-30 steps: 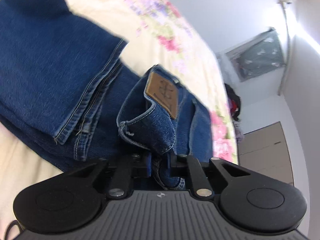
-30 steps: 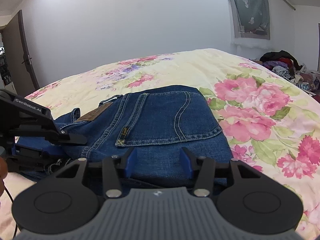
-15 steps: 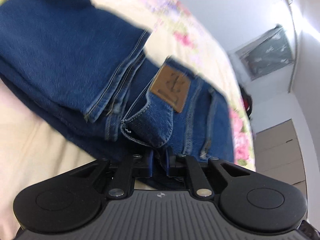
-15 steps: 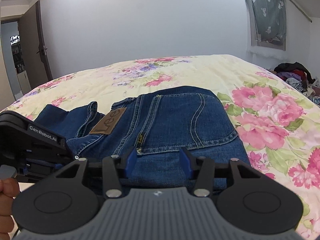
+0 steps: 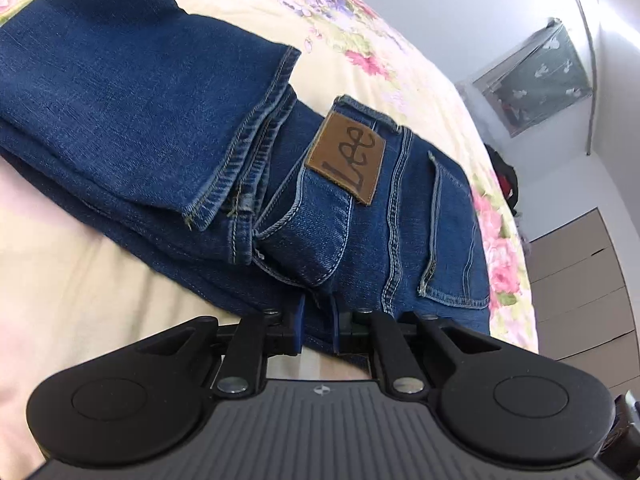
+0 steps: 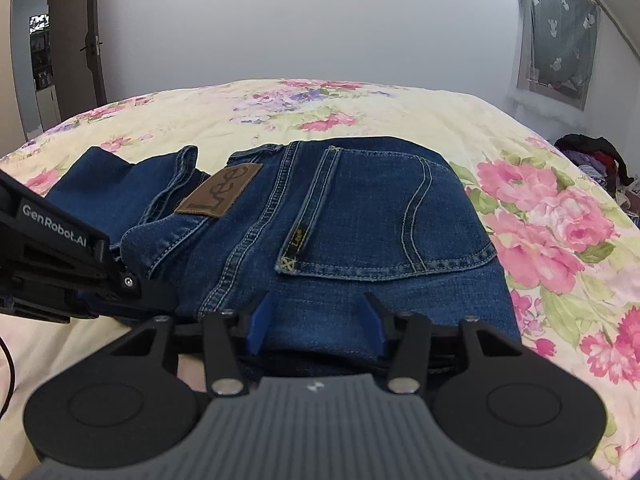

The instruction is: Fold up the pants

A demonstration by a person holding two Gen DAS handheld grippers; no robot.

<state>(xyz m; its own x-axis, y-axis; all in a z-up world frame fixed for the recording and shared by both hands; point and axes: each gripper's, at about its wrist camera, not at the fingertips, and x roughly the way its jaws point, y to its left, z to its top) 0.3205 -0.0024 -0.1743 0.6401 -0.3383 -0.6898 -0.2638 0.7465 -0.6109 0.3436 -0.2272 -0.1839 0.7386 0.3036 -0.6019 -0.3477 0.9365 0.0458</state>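
Note:
Folded blue jeans (image 6: 360, 208) lie on the bed, back pocket (image 6: 392, 216) and brown leather patch (image 6: 220, 196) facing up. The leg hems (image 5: 240, 148) rest folded over near the waistband. My left gripper (image 5: 316, 322) sits at the near edge below the patch. Its jaws are narrow and opening, with denim still pinched between the pads. My right gripper (image 6: 316, 320) grips the thick folded edge below the pocket. Its jaws stand wider and are opening slightly, with a bulge of denim between them. The left gripper (image 6: 136, 292) shows at the left of the right wrist view.
A floral bedspread (image 6: 540, 220) stretches all around the jeans. A pile of clothes (image 6: 592, 160) lies beyond the bed's right side, under a hanging grey cloth (image 6: 556, 36). A door (image 6: 72, 40) stands at the far left. Brown drawers (image 5: 580, 280) are off the bed's far side.
The waist end of the jeans has come down and flattened onto the folded legs. Both grippers sank a little with it and the right one rolled. Both keep denim between their jaws.

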